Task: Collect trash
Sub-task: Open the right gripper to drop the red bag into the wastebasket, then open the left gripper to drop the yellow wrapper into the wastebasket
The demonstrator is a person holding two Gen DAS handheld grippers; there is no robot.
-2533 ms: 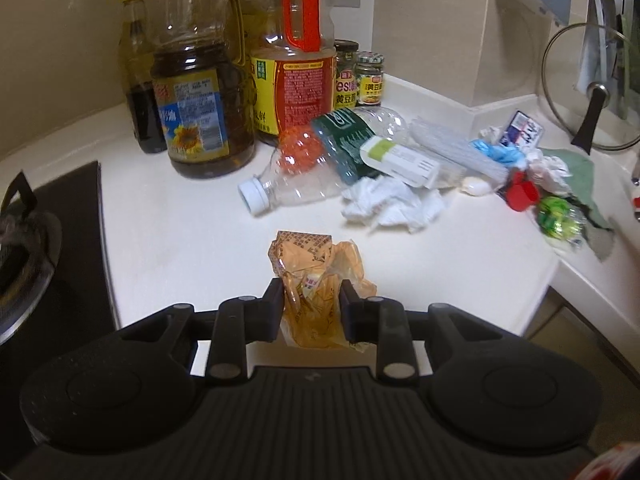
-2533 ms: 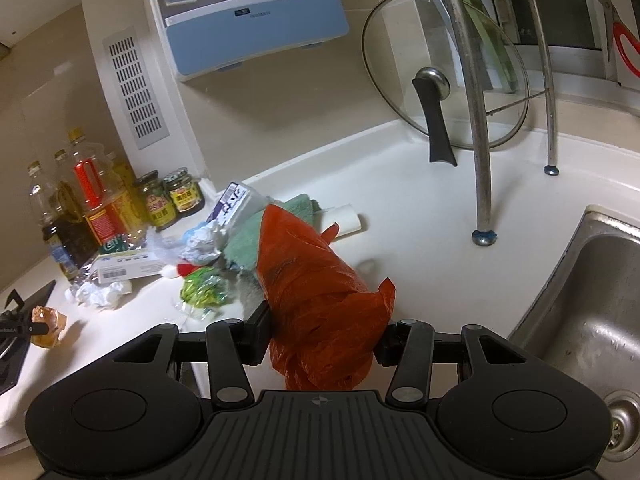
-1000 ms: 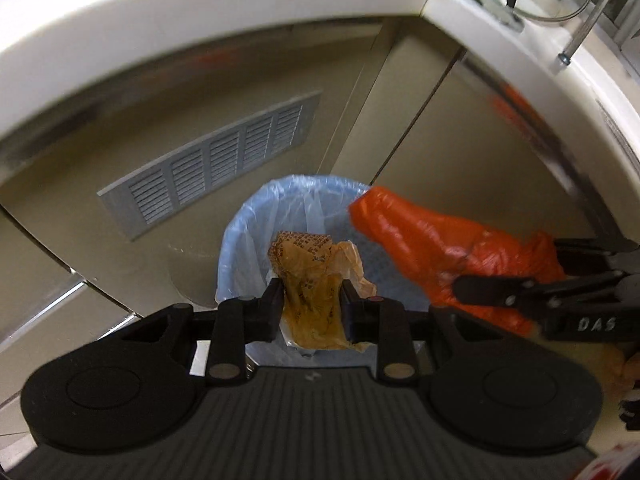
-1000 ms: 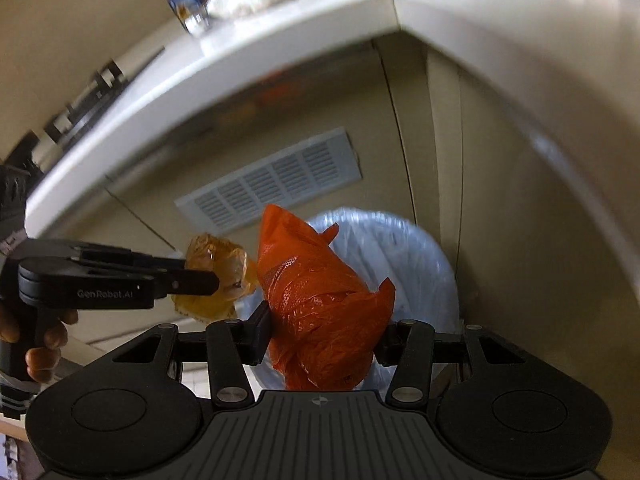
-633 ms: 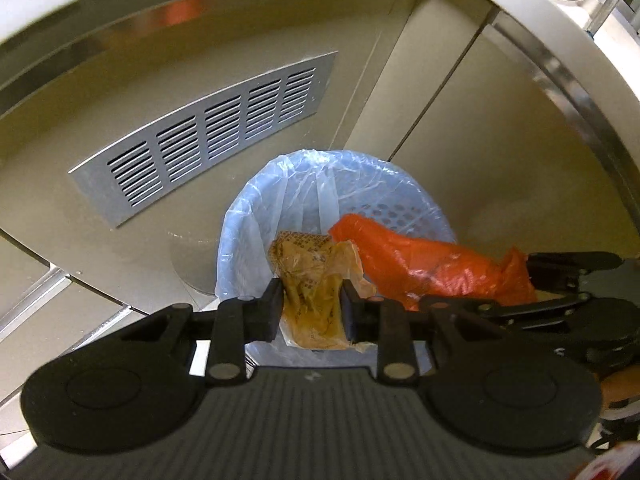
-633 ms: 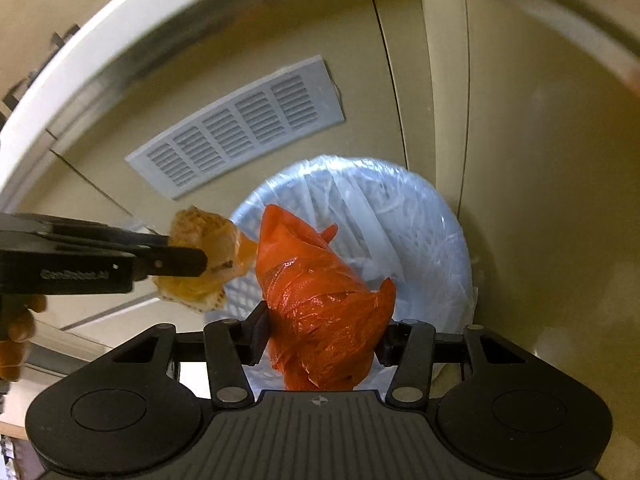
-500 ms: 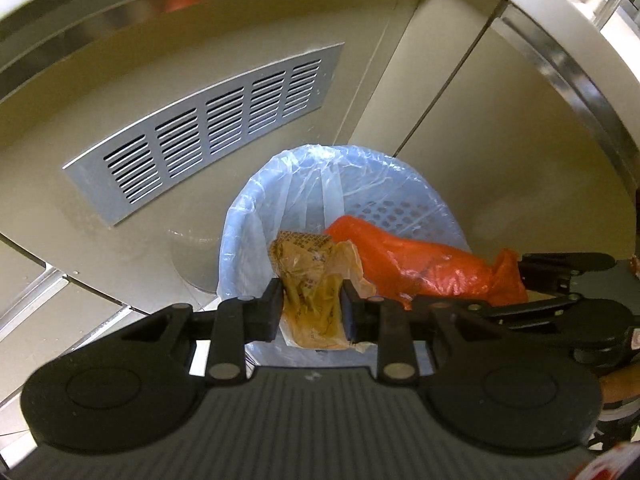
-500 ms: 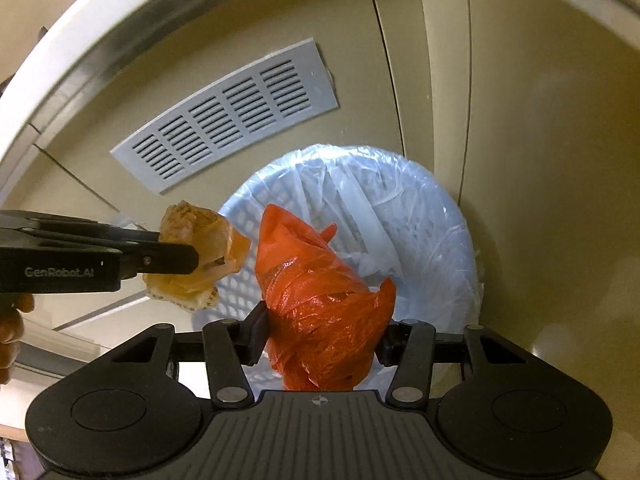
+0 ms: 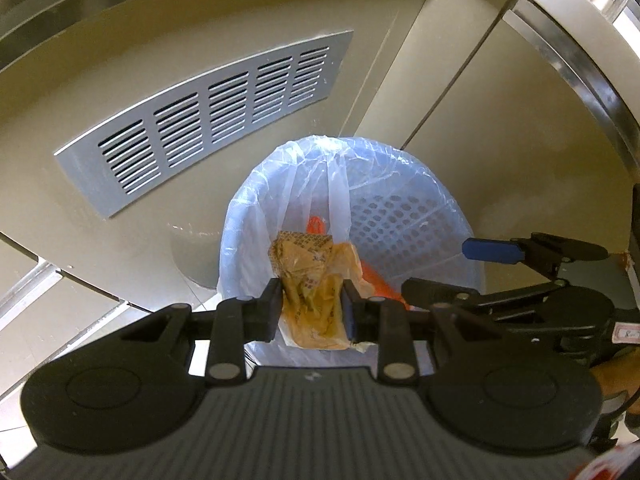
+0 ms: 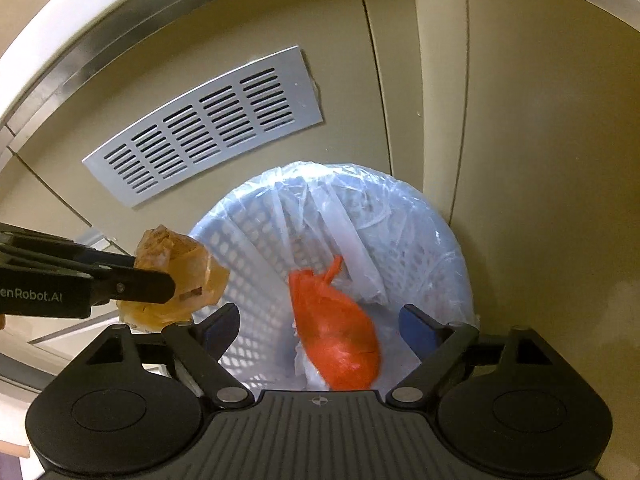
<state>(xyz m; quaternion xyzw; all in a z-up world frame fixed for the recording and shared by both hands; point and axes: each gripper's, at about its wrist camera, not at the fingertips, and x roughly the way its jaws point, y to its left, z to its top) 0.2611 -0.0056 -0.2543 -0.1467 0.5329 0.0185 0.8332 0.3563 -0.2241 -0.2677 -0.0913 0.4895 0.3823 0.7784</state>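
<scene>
While both of your grippers hang over it, pointing steeply down, the round perforated trash basket [image 10: 420, 248] with its clear crinkled plastic liner [image 9: 308, 184] stands on the floor against beige cabinet panels [image 10: 540, 120], below a grey slotted vent grille [image 9: 208, 120]. Your right wrist view shows what the left one mostly hides: the crumpled orange plastic bag [image 10: 336, 328] lies loose inside the basket on the liner, its knotted tip pointing up, with nothing gripping it. From the left wrist view only slivers of that orange bag [image 9: 376, 280] peek out behind your other load. Your right gripper [image 10: 320, 328] is spreading its jaws, the blue pads standing wide on either side with no contact on the bag below; in the left view its blue-tipped finger [image 9: 492, 250] reaches in over the basket rim. Your left gripper [image 9: 310, 308] is clamped on a wrinkled, translucent yellow-brown wrapper [image 9: 316, 296] with printed text, held above the basket's near edge. Seen from the right wrist, that wrapper [image 10: 176, 280] bulges out of the black fingers just left of the basket rim.
</scene>
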